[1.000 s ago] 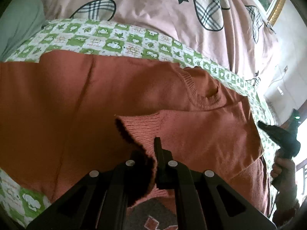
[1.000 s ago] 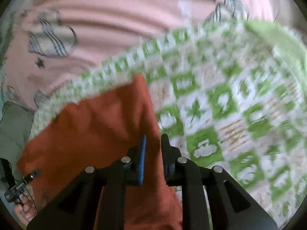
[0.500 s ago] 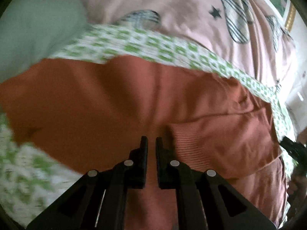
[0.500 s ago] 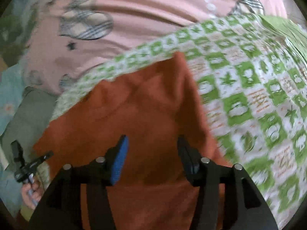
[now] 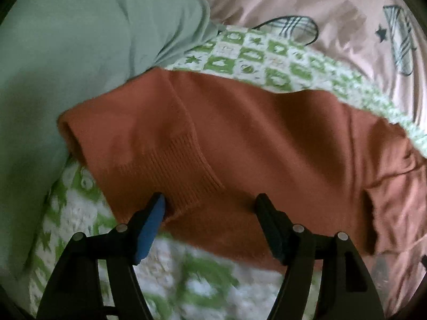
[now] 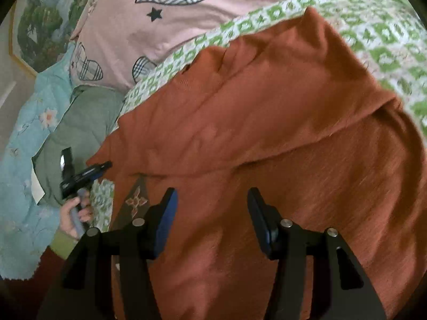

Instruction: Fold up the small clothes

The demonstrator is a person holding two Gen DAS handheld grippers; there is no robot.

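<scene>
Both grippers stand apart over a half-folded sweater, gripping nothing.

Left gripper jaws have just been opening, as have the right gripper jaws; the rust-orange sweater lies beneath both, unpinched, on the green-checked sheet. One ribbed sleeve cuff already lies across the body; further folds and final squaring seem left to do.

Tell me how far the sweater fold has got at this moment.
Partly done. The rust sweater lies on the green checked sheet with a ribbed cuff already folded onto its body. Nothing is in hand: the left gripper and right gripper have just been opening, and both stand open above the knit with no cloth pinched. Remaining folds and squaring still look undone.
</scene>
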